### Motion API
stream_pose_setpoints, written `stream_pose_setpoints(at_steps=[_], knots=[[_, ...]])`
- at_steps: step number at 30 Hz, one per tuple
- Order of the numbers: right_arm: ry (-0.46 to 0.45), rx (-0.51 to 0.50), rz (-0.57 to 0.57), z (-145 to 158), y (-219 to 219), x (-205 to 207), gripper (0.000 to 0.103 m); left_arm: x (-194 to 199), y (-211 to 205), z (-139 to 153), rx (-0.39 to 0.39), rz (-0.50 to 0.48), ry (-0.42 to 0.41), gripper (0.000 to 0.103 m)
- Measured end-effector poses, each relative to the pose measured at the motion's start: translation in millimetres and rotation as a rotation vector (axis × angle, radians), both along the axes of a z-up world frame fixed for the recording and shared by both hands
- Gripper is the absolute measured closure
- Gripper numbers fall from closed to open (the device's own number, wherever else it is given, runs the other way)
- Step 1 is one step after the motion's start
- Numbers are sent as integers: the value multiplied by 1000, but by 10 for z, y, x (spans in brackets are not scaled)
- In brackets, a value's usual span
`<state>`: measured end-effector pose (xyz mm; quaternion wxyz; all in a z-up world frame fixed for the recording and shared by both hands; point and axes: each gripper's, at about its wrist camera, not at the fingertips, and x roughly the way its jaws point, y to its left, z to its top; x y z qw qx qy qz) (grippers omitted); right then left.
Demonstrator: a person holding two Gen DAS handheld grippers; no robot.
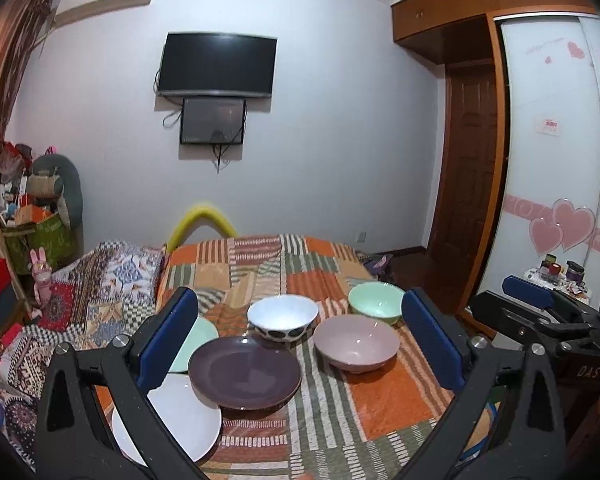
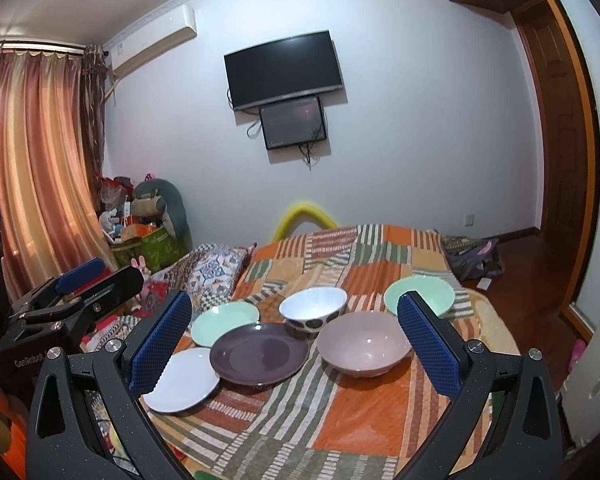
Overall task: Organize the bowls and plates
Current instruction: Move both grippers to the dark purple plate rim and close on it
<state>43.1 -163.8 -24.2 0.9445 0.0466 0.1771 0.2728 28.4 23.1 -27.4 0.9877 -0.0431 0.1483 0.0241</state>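
Dishes sit loose on the patchwork bedspread point(image 2: 380, 412), six pieces, none stacked. Purple plate point(image 2: 259, 353) is in the middle front, empty. White plate point(image 2: 182, 380) lies front left, its rim tucked just under the purple plate's edge in my right view, empty. Mint plate point(image 2: 225, 317) is behind those two, also empty. White bowl with dark spots point(image 2: 313, 308) sits upright behind the purple plate, nothing in it that I can see. Pink bowl point(image 2: 364, 349) is upright to the right of the purple plate, empty, close to it but apart. Mint bowl point(image 2: 419, 293) sits upright farther back on the right, partly hidden by my right pad; I can't see all of its inside.

Left gripper point(image 1: 300, 344) hovers over the near edge of the bed, jaws wide apart, holding nothing, with the purple plate, spotted bowl and pink bowl between the pads in view. Right gripper point(image 2: 296, 354) is the same: jaws spread wide, nothing held, above the front of the bedspread. Both are clear of every dish.

TV point(image 2: 283, 69) hangs on the back wall, with a smaller screen point(image 2: 293, 127) just below it.
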Motion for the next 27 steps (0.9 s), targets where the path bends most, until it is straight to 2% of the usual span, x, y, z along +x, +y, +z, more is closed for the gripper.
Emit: stream_pose_setpoints(at_steps=[8,12,16,20,22,27], knots=[[96,-49,15,-344,190,272,0,318,427,-335,-64,61,124,1],[154,-71,23,-511,278,425,2,506,649,-551,-52,105,189,13],[212,-117,42,-679,404,572,11,677,826,-756,-44,133,243,15],[263,-148,61,-834,528,702,13,859,1008,-988,-47,147,303,22],[297,-165,84,-929,614,776,21,942,1089,-1100,-44,151,326,24],[354,-207,120,-1114,779,906,28,1115,1278,-1332,-43,153,382,25]])
